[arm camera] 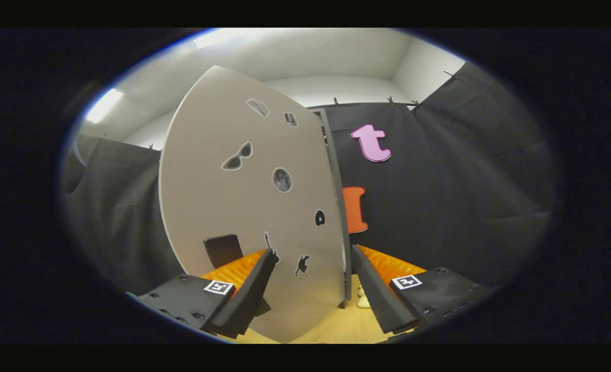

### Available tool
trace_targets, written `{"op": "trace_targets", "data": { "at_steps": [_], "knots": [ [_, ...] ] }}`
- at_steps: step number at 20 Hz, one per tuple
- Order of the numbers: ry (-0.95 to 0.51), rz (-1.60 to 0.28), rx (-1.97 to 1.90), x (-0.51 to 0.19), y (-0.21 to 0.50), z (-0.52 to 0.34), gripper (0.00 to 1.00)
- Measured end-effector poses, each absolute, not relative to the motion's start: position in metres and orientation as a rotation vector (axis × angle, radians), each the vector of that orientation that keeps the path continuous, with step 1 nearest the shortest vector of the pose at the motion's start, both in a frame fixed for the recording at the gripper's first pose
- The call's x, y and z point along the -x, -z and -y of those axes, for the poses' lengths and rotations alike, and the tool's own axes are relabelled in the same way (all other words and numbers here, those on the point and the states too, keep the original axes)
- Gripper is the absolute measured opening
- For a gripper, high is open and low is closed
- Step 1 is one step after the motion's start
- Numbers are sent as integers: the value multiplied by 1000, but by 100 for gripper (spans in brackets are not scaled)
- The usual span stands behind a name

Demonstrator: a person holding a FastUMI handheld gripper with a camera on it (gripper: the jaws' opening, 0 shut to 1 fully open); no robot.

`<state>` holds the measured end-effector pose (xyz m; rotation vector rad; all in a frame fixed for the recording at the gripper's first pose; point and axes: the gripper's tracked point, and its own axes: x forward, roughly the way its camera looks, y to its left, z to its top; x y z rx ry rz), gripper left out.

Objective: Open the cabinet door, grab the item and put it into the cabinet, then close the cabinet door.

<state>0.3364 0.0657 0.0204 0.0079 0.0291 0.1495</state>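
Fingers at the cabinet door

The gripper (313, 281) has its fingers wide open, holding nothing, with the cabinet door (248, 206) edge between them. A small pale item (361, 298) sits on the worktop (336, 325) just beyond. The door could swing and bump the item.

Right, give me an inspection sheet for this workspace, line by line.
Surface: pale wooden tabletop below the claw.
Job's things: grey cabinet door with small stickers stands between the fingers, its edge near the right finger; dark handle by the left finger. Item to stow: nothing seen.
Clutter: small pale object on the table beside the door's edge, too small to identify.
Claw: open, fingers either side of the door, not pressing it.
Cables: nothing seen.
Surroundings: black cloth walls, white ceiling with lights.
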Motion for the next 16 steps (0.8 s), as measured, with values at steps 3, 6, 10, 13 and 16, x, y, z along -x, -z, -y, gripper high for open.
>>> {"op": "trace_targets", "data": {
  "at_steps": [3, 6, 10, 13, 16],
  "knots": [
    [-194, -52, -19, -366, -16, -81, 96],
    [-245, -81, -18, -384, -2, -106, 97],
    [-293, -86, 6, -397, 1, -133, 98],
    [-354, -91, 8, -403, 2, -154, 98],
    [-401, -101, 13, -391, 4, -163, 98]
  ]
}}
